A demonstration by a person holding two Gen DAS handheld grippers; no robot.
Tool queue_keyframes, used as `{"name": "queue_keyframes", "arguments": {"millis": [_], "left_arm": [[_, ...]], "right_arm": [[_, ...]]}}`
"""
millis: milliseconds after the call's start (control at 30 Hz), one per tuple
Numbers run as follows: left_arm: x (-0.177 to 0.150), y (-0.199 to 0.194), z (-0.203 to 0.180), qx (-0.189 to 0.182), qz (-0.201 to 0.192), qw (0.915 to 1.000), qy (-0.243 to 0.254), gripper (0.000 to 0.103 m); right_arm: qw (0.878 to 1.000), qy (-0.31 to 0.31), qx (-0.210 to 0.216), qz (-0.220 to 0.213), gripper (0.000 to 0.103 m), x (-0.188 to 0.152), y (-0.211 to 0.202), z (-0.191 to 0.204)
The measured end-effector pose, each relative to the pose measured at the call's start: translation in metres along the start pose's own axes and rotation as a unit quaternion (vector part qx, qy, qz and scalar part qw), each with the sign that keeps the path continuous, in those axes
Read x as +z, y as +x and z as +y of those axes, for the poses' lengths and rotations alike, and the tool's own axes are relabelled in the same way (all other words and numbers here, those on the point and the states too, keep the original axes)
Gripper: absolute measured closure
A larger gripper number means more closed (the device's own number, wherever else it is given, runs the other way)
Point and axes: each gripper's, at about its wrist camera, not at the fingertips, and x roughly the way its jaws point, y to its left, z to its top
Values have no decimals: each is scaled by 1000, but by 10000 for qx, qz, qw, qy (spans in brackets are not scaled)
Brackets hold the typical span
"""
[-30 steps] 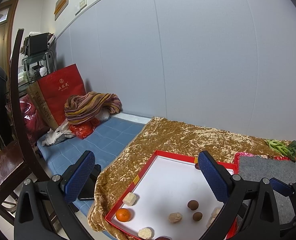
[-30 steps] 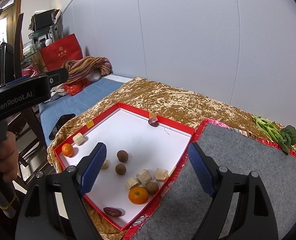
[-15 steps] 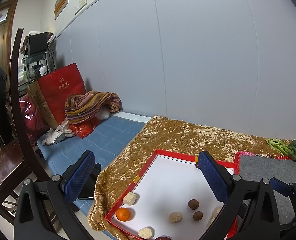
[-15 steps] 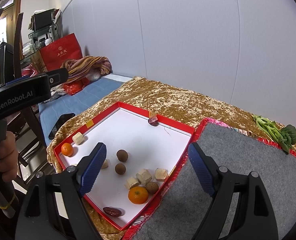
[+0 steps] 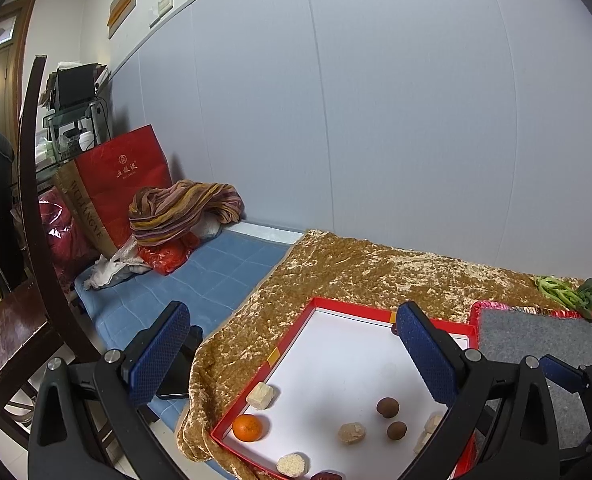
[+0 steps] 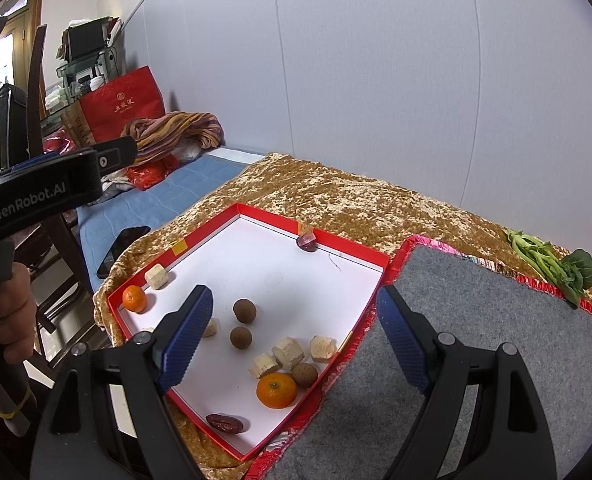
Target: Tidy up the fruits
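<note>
While both of my tools hang above the table with nothing between their blue pads, the fruit lies scattered in the red tray (image 6: 348, 249). My left gripper (image 5: 292, 354) is spread wide over the tray's near-left corner; my right gripper (image 6: 292, 336) is just as wide, straddling the tray's right wall and the grey mat (image 6: 496, 320). One mandarin (image 6: 276, 390) sits near the front-right corner touching a brown round fruit (image 6: 305, 375), a second mandarin (image 6: 134, 298) sits at the left wall, two more brown balls (image 6: 244, 311) lie mid-tray, and a red date (image 6: 225, 423) lies at the front edge. I judge the mandarins light, soft-skinned and apt to roll — I'd close across the widest part, gently. The brown balls look hard and small, likely to squirt out of a loose pinch. The date seems wrinkled and easy to hold along its short side. On the left tool's body I read "GenRobot.AI"; the red bag (image 6: 124, 108) bears characters too small for me to read
</note>
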Motion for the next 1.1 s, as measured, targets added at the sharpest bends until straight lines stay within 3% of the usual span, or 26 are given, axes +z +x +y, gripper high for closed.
{"name": "queue_keyframes", "arguments": {"millis": [1100], "left_arm": [[1,0,0,-7,5,10000,16,0]], "right_arm": [[10000,-30,-4,-4,19,0,1,2]]}}
